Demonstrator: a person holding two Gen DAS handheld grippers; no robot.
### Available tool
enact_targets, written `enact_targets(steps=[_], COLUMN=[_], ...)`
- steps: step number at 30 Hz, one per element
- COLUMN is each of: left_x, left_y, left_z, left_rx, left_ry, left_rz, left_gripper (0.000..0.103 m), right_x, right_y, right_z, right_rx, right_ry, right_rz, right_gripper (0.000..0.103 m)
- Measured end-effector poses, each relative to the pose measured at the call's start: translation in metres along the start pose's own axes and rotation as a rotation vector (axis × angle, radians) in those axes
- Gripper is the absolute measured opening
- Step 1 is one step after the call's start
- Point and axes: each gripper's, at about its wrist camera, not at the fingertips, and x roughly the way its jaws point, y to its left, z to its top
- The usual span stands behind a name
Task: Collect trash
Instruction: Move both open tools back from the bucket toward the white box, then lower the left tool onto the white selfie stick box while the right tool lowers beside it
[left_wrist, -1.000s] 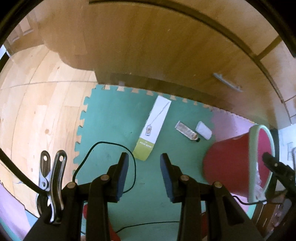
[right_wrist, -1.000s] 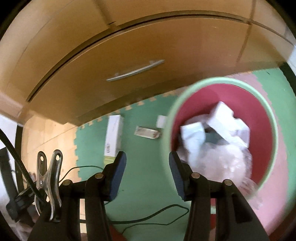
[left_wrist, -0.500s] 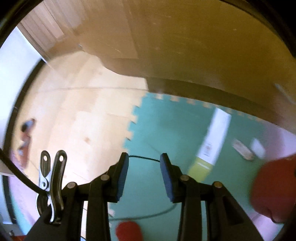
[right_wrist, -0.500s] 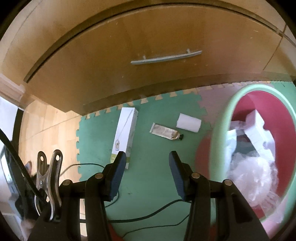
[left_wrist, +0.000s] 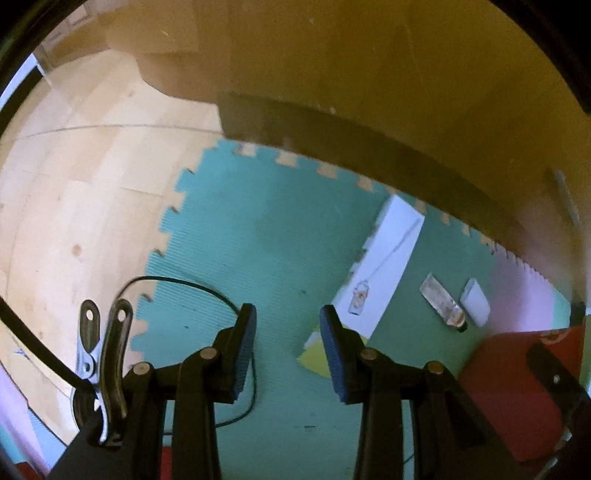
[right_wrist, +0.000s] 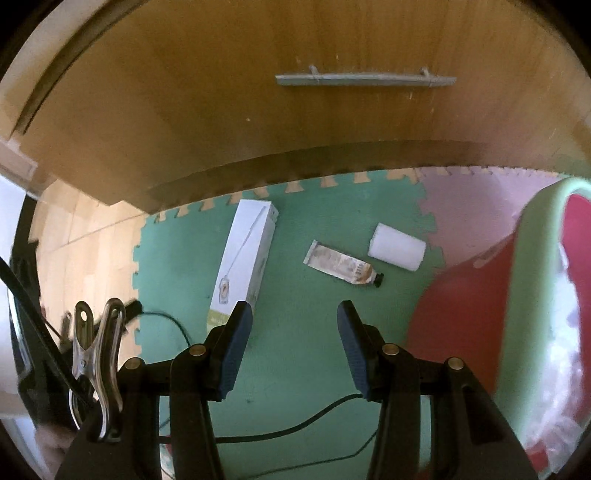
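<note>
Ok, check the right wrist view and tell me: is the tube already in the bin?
No, the tube lies on the green mat, outside the bin.

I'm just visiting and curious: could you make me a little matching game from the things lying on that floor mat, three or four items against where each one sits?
Things:
1. long white box
2. squeezed tube
3. small white roll
4. red bin

Places:
A. straddling the seam between the green and pink mat tiles
B. far right, green rim, trash inside
C. nearest the wooden floor, left of the other litter
D. on green mat, between the box and the roll

Pairs: 1-C, 2-D, 3-A, 4-B
</note>
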Motion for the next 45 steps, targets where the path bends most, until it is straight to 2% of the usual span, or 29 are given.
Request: enact_targets(steps=[8,12,14,19,21,27,31,35,39,41,44,45], left_x=[0.047,0.069,0.078,0.096,0.1,0.105,0.109,0.105,0.111,0.116,0.13,0.133], left_y=[-0.022,-0.032,-0.036,-0.057,-0.065,-0.08,-0.082,-0.081,-0.08,-0.082,-0.084,-0.081], left_z=[-0.006,-0.009,-0.01,-0.012,-0.013,-0.014,-0.018,-0.021,-0.023,-0.026,-0.032,-0.033], left_rx=[0.046,0.088,0.107,0.183,0.221,0.307,0.311,0.322,0.312,0.318,0.355,0.362], left_ry=[0.06,0.091,0.105,0.098,0.077,0.057,0.071,0.044,0.065,0.074,0.091,0.096], left_rz=[-0.047,-0.05,-0.042,-0.049,-0.056,-0.062,-0.093,-0.079,-0.086,-0.064,0.022,0.036], left_gripper=[0.05,0.056,0.056,0.062,0.071,0.079,0.079,0.078,0.078,0.078,0.076,0.066], right_x=[0.06,0.079,0.086,0.098,0.102,0.114,0.118,0.121,0.122,0.121,0.123,0.123], right_y=[-0.005,-0.013,-0.019,-0.032,-0.037,-0.049,-0.052,-0.053,-0.055,-0.057,-0.059,-0.06], right_z=[0.003,0.007,0.01,0.014,0.014,0.014,0.015,0.017,0.019,0.019,0.017,0.017], right_rx=[0.059,0.088,0.107,0.147,0.165,0.211,0.228,0.239,0.247,0.246,0.253,0.255], right_ry=[0.069,0.08,0.081,0.081,0.083,0.091,0.091,0.091,0.085,0.082,0.089,0.091], right_rz=[0.065,0.07,0.076,0.087,0.094,0.104,0.115,0.124,0.129,0.126,0.126,0.125], right_gripper=[0.049,0.049,0.049,0.049,0.049,0.049,0.049,0.049,0.049,0.049,0.049,0.049])
